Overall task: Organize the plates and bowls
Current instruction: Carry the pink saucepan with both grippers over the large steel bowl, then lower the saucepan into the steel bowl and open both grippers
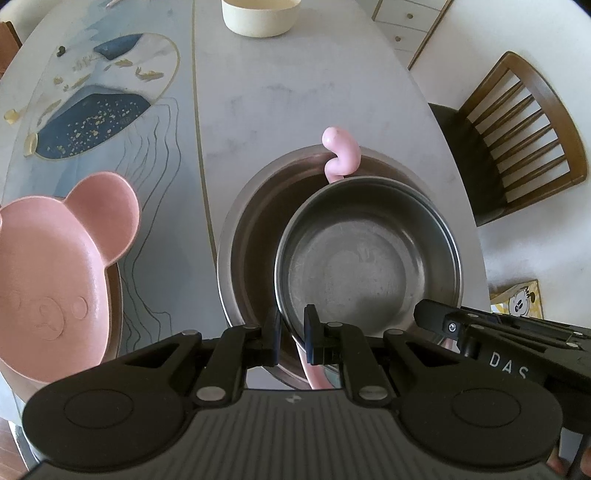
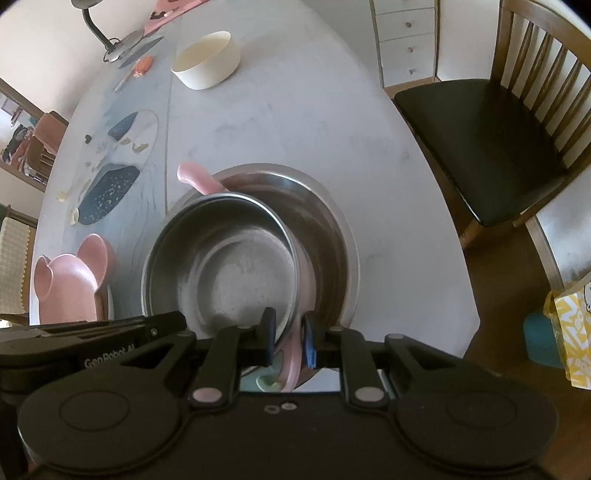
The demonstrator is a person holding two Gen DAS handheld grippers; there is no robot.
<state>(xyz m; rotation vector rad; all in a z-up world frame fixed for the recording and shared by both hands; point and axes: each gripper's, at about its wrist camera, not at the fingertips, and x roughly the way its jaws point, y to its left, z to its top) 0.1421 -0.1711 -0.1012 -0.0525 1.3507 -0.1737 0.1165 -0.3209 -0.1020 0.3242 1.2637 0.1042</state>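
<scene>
A small steel bowl [image 1: 365,266] with a pink outer shell and a curved pink handle [image 1: 341,153] sits inside the rim of a larger steel bowl [image 1: 251,229] on the table. My left gripper [image 1: 293,325] is shut on the small bowl's near rim. In the right wrist view my right gripper [image 2: 290,332] is shut on the same small bowl [image 2: 229,273], clamping its steel rim and pink shell. The large bowl [image 2: 325,221] shows behind it, and the handle [image 2: 195,179] points away to the left. Whether the small bowl rests on the large one's bottom is hidden.
A pink bear-shaped plate [image 1: 55,266] lies on a brown plate [image 1: 115,295] at the left. A cream bowl [image 1: 260,16] stands at the far end. A wooden chair [image 2: 480,147] is to the right of the table edge. A desk lamp [image 2: 107,37] stands far left.
</scene>
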